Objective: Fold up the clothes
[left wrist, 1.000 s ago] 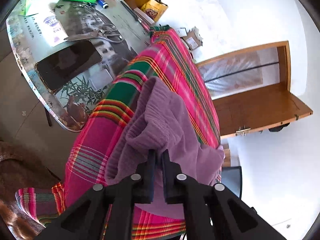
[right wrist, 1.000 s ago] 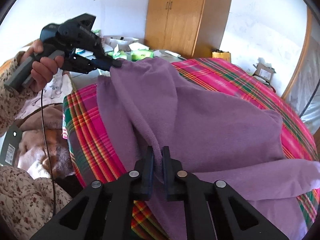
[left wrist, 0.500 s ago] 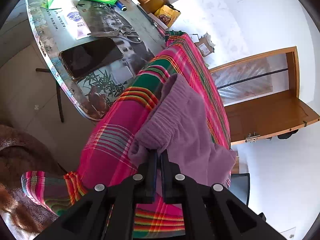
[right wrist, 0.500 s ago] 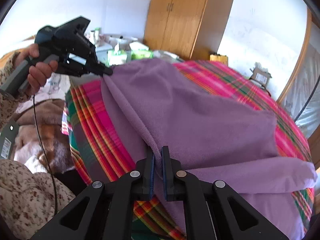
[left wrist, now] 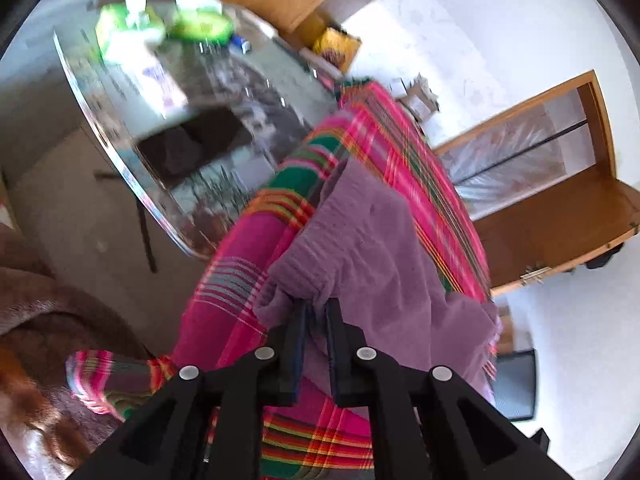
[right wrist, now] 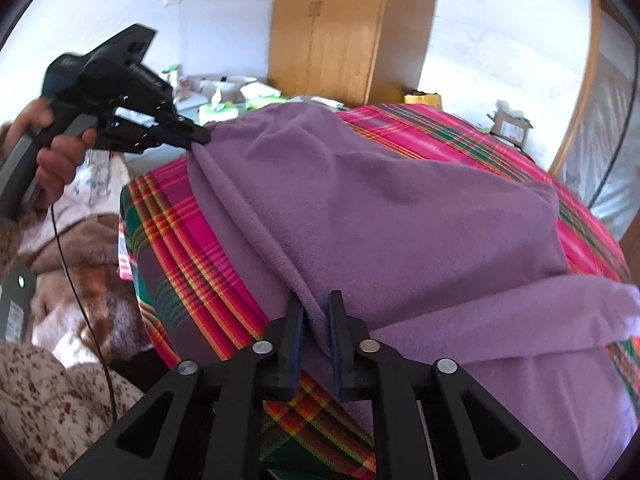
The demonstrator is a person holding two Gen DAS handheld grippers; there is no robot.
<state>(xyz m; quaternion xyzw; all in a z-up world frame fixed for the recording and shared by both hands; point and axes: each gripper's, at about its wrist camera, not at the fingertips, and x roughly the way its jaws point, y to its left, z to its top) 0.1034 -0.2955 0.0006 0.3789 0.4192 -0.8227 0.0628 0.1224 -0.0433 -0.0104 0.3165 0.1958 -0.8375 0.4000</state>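
purple garment [right wrist: 400, 208] (both grippers' fingers [right wrist: 295, 332] clamped) on plaid cloth [right wrist: 192, 240]

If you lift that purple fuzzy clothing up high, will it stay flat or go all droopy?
Probably droopy. The purple fleece garment already sags in soft folds between the left gripper and the right gripper, so it looks floppy. It bunches up at both sets of jaws, so it likely squashes easily. Its fuzzy surface probably will not slip on the pink plaid cloth.

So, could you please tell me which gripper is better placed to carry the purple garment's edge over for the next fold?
Probably the left gripper: it pinches a raised corner of the purple garment above the plaid cloth. The right gripper holds a low fold.
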